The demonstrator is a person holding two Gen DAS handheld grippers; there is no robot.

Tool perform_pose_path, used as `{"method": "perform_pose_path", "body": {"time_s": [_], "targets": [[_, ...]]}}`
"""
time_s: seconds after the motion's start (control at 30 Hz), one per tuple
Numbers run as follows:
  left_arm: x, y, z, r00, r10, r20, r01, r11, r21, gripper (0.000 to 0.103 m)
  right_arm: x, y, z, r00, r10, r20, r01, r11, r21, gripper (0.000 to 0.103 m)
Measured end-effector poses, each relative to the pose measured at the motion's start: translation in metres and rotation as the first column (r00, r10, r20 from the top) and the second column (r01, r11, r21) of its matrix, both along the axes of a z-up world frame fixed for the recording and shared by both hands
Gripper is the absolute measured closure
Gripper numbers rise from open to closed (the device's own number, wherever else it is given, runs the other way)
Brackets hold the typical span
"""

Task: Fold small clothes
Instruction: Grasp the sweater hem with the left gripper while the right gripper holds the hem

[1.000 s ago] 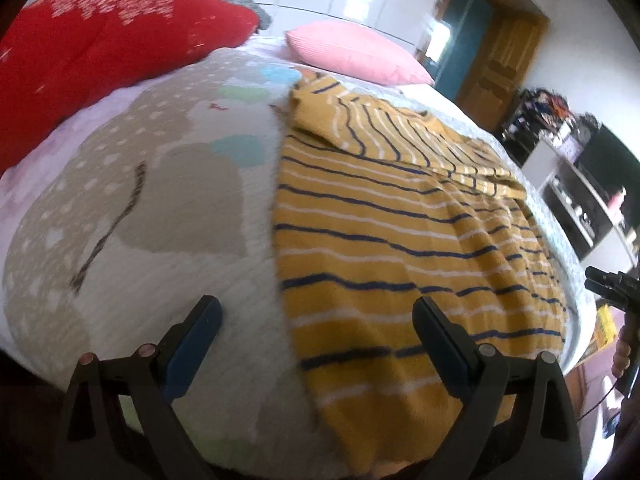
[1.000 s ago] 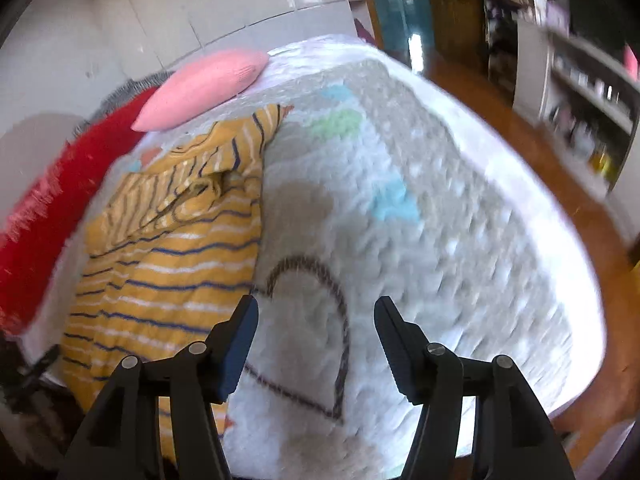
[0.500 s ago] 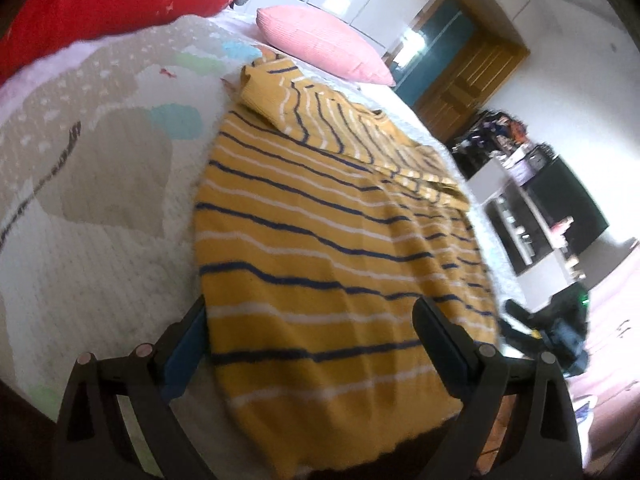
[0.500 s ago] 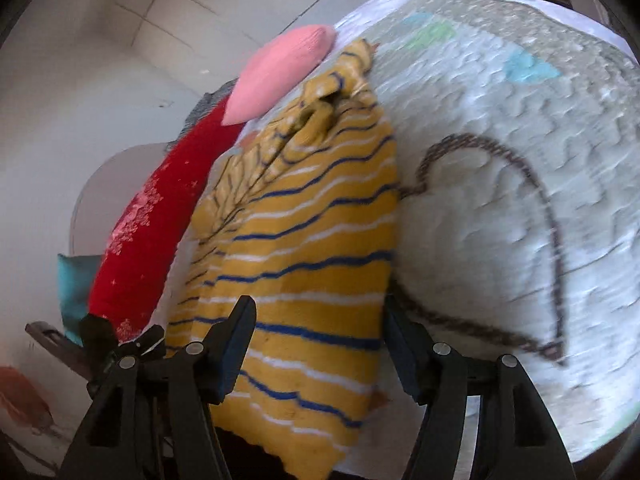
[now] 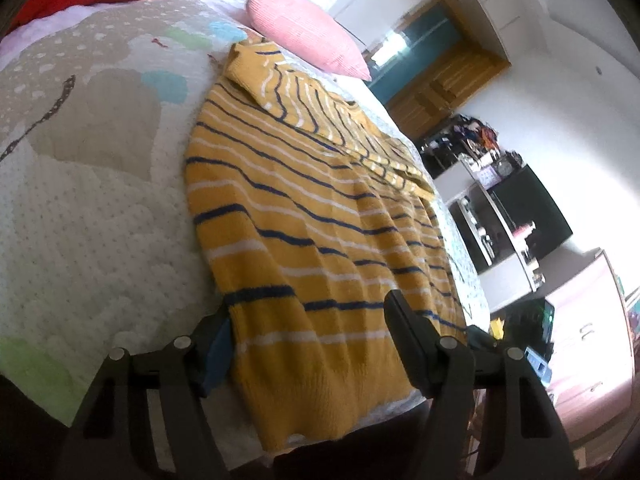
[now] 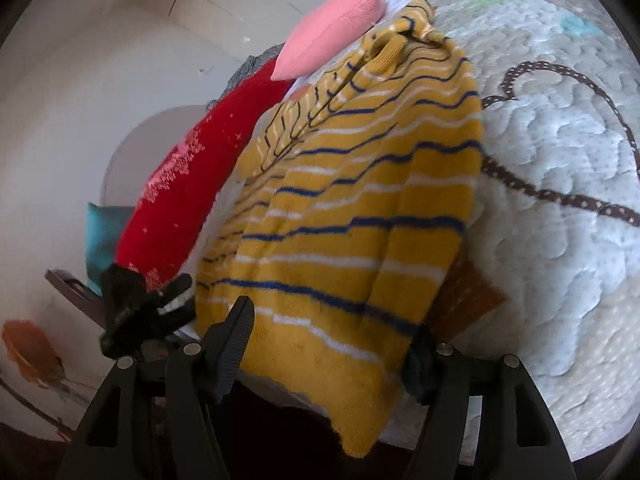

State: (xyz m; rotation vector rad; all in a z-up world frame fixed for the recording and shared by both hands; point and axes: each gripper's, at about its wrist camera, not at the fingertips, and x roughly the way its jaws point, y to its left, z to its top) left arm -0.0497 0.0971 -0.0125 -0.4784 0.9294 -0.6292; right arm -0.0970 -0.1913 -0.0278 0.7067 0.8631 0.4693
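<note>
- A yellow striped sweater (image 5: pixel 320 216) lies flat on the bed (image 5: pixel 80 208), its hem at the near edge, with a pink pillow (image 5: pixel 308 46) at the far end.
- The left gripper (image 5: pixel 308 340) straddles the hem's left corner, jaws closing; pads possibly not yet pressing.
- The right gripper (image 6: pixel 332 344) straddles the right corner, jaws released.

White tiled wall (image 5: pixel 532 92) glowing in daylight, wooden door (image 5: pixel 444 80) beyond the bed (image 5: pixel 80 216), pink pillow (image 5: pixel 308 40) and red cushion (image 6: pixel 180 184) at its head, dark cluttered shelves (image 5: pixel 504 216) alongside
</note>
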Motion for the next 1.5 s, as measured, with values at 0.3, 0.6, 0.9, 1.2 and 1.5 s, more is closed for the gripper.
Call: {"method": "perform_pose_path", "body": {"time_s": [0.3,0.6,0.9,1.2,1.5], "targets": [[-0.007,-0.004,-0.006,0.998,-0.060,-0.028,0.059,0.998,-0.036,0.070,0.000,-0.006,-0.014,0.999,-0.032,-0.023,0.035,0.991,0.127,0.032],[-0.006,-0.012,-0.013,0.997,-0.068,-0.046,0.063,0.992,-0.108,0.036,-0.006,-0.019,-0.024,0.995,-0.091,-0.032,0.096,0.970,0.223,0.032],[0.001,-0.037,-0.001,0.998,-0.017,-0.052,0.019,0.999,0.034,0.040,-0.004,-0.007,-0.011,0.991,-0.120,-0.064,0.124,0.989,0.075,0.050],[-0.013,-0.025,0.012,0.995,0.100,-0.026,-0.095,0.984,0.149,0.094,-0.004,-0.010,-0.004,0.988,-0.132,-0.075,0.132,0.991,-0.006,0.090],[-0.045,-0.012,0.025,0.996,0.093,-0.007,-0.091,0.987,0.135,0.094,-0.033,-0.013,0.012,0.995,-0.098,-0.033,0.096,0.994,-0.047,0.092]]}}
